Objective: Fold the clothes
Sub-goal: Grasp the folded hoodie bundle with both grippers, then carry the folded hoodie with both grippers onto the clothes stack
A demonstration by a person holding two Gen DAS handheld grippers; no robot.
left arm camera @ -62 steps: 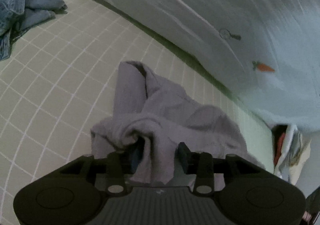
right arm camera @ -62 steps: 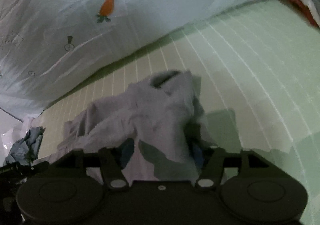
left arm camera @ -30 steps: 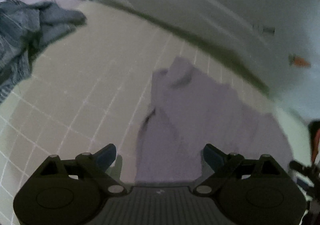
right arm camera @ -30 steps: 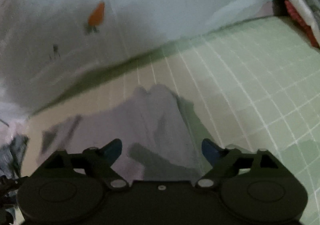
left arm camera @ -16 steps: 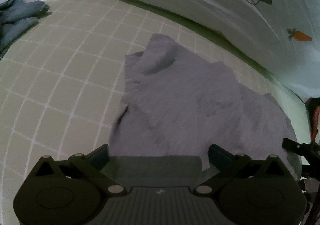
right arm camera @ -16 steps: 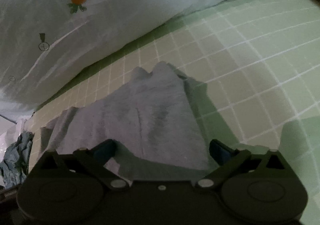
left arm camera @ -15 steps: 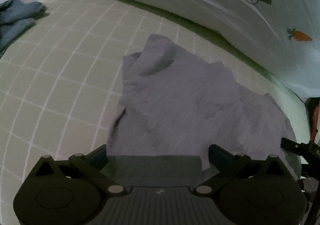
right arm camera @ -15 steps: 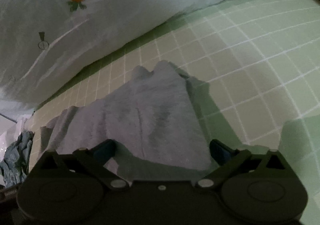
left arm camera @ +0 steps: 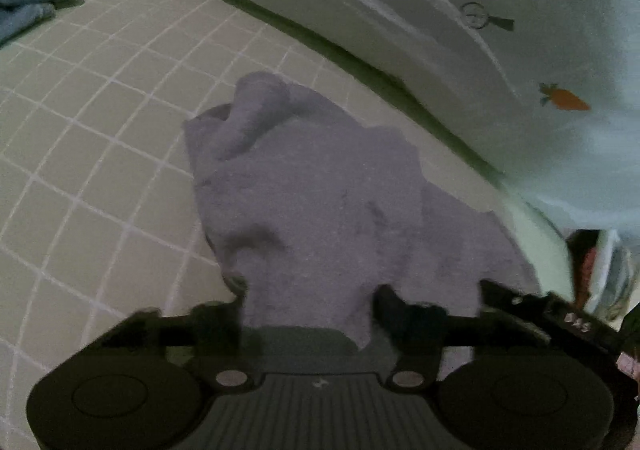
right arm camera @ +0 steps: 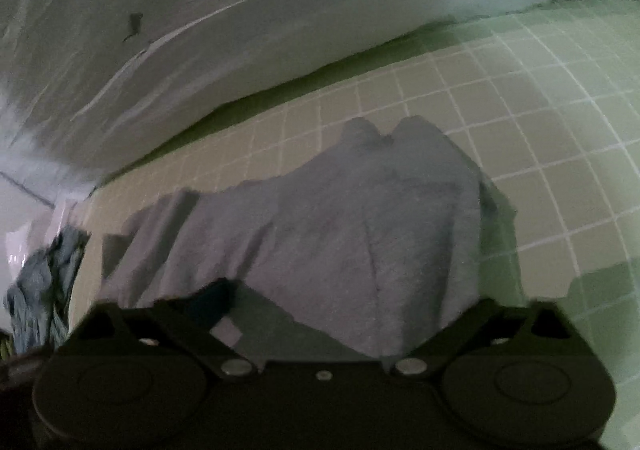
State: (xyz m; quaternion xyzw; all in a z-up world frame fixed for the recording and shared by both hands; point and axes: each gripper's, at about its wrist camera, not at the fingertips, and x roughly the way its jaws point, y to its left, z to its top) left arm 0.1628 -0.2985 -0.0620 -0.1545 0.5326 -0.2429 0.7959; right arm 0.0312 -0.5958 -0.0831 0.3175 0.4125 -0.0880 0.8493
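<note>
On the green grid mat, a grey garment lies rumpled, dead ahead of both claws.
Your left gripper and right gripper stand partly open, near hem between the fingers, nothing visibly clamped. Long axis runs left-right across you; each claw is nearest its own hem corner.

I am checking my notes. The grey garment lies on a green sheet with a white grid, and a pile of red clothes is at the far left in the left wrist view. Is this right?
One detail is wrong: the pile at the far left of the left wrist view is blue denim, not red. The grey garment does lie on the green sheet with a white grid.
</note>
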